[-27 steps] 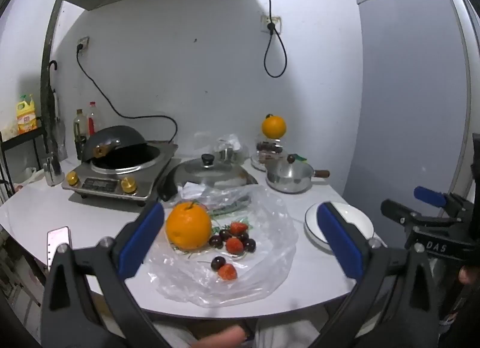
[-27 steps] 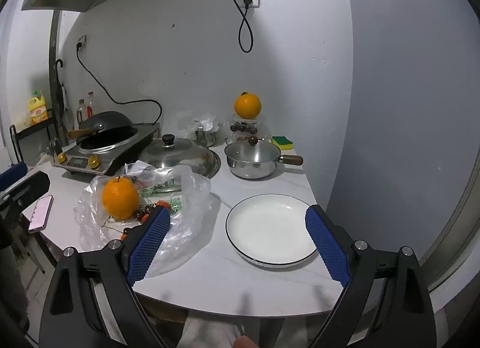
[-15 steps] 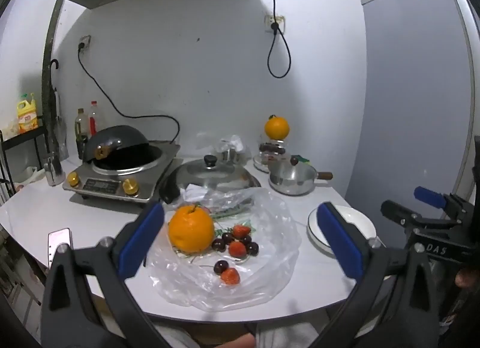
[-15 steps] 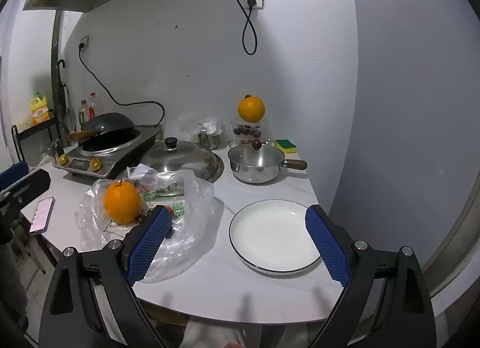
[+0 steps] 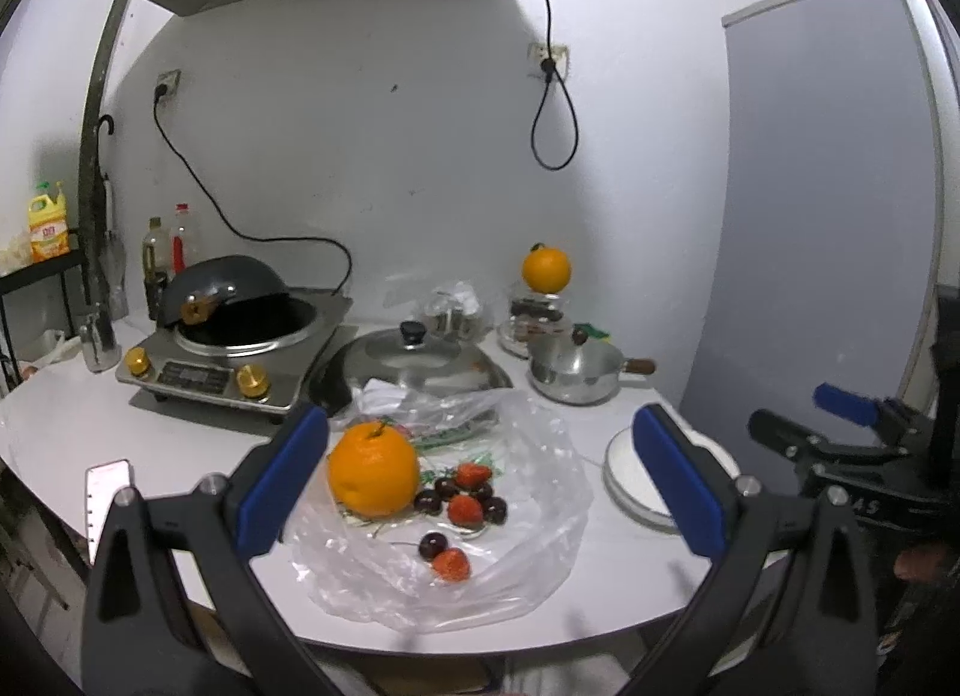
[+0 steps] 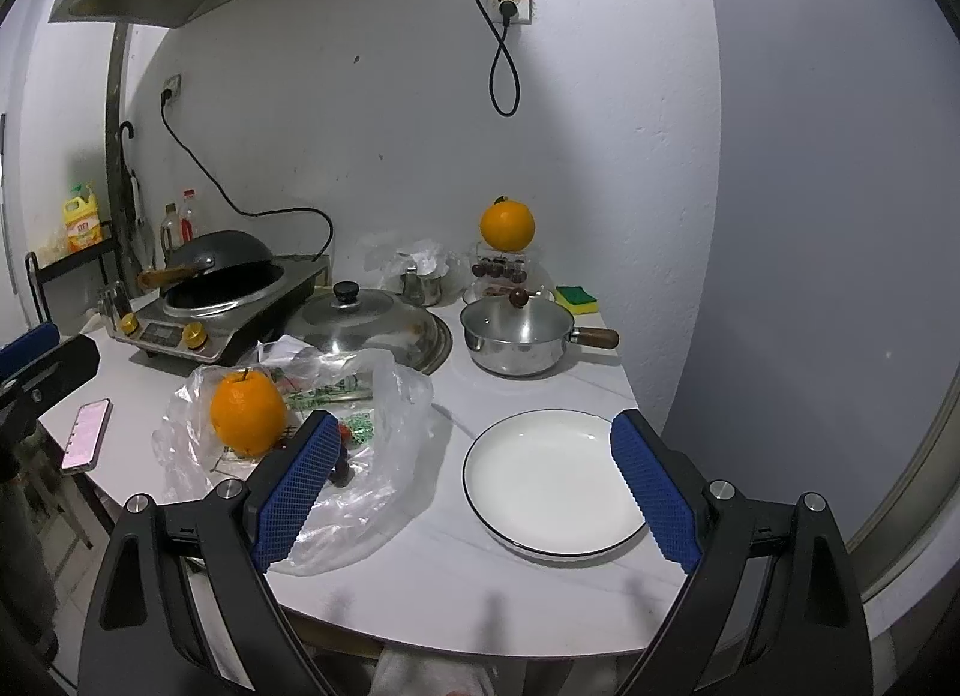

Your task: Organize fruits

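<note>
A large orange (image 5: 373,469) (image 6: 248,413) lies on a clear plastic bag (image 5: 528,522) (image 6: 384,396) with strawberries (image 5: 465,509) and dark cherries (image 5: 433,546) beside it. To the right sits an empty white plate (image 6: 552,480) (image 5: 621,471). My left gripper (image 5: 480,480) hovers open in front of the fruit, nothing between its blue pads. My right gripper (image 6: 474,477) stands open before the plate, holding nothing; the left wrist view shows it at the far right (image 5: 840,426). A second orange (image 5: 545,269) (image 6: 507,225) rests on a glass jar at the back.
An induction cooker with a tilted black wok (image 5: 240,324) stands at back left, beside a steel lid (image 5: 414,360) and a small saucepan (image 6: 519,333). A phone (image 5: 108,486) lies near the left table edge. A sponge (image 6: 576,300) sits by the wall.
Both grippers have drawn back a little from the table and stayed open. The fruit, bag and plate have not moved.
</note>
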A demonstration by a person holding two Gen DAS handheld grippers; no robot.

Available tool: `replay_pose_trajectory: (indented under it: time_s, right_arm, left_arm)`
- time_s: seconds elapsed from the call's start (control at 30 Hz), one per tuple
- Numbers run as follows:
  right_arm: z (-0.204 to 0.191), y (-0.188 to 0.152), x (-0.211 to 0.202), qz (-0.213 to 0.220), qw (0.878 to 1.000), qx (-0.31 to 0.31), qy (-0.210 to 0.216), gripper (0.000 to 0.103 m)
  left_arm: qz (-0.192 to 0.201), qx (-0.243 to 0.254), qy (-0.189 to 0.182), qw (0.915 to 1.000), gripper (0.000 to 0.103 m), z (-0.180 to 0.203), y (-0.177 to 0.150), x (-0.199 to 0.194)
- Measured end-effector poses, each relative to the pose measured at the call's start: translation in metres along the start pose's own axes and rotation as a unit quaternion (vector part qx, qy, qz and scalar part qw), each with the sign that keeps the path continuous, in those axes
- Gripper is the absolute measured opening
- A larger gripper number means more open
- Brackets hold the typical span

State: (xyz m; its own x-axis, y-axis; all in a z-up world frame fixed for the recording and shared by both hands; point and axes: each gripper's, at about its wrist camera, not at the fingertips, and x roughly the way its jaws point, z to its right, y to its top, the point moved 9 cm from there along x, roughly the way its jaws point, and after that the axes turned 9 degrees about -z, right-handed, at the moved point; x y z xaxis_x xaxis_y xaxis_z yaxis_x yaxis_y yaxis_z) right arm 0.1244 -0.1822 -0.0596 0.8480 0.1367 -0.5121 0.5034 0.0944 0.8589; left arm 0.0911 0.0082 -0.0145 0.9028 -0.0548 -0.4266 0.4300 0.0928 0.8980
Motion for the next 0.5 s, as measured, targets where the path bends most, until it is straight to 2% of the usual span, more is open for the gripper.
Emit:
replay_pose_trajectory:
  time_s: [0.2, 0.5]
  right_arm:
    - [0.001, 0.003, -0.001, 0.0, 1.0, 0.001, -0.001, 0.094]
    - [-0.004, 0.005, 0.002, -0.003, 1.0, -0.003, -0.002, 0.094]
  left_arm:
    - [-0.001, 0.002, 0.001, 1.0, 0.102, 0.003, 0.0, -0.001]
    - [0.0, -0.004, 0.027, 0.9996, 0.102, -0.009, 0.001, 0.0]
